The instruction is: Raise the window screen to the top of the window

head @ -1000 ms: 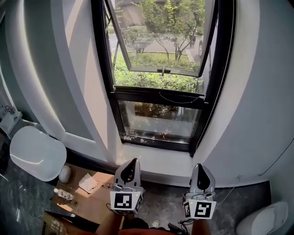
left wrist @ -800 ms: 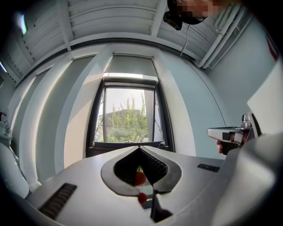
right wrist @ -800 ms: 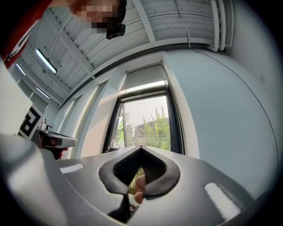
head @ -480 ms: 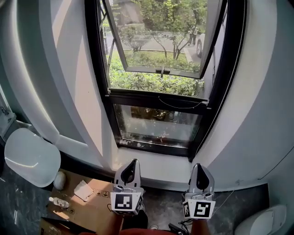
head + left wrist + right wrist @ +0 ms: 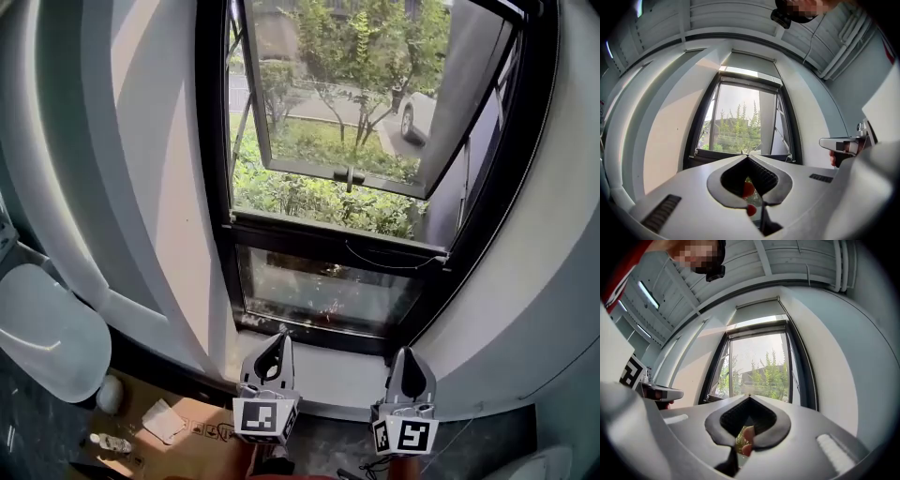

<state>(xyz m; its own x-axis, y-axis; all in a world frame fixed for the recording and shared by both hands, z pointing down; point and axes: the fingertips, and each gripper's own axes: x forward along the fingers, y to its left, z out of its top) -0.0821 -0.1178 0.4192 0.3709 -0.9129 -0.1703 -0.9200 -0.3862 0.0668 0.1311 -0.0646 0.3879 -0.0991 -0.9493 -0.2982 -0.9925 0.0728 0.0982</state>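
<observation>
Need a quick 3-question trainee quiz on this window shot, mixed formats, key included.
1. True or false: the left gripper has its jaws closed on the sash handle.
2. The upper window sash is: A) shut, B) swung open outward, C) missing.
3. Fill in: in the head view, the cardboard box lies at the lower ___.
Key: 1 false, the jaws are shut on nothing. 2 B. 3 left.

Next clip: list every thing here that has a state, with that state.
left gripper, shut, nothing between the jaws
right gripper, shut, nothing between the jaws
window sash, open, swung outward
toilet lid, down
window screen, cannot tell; the opening looks uncovered
</observation>
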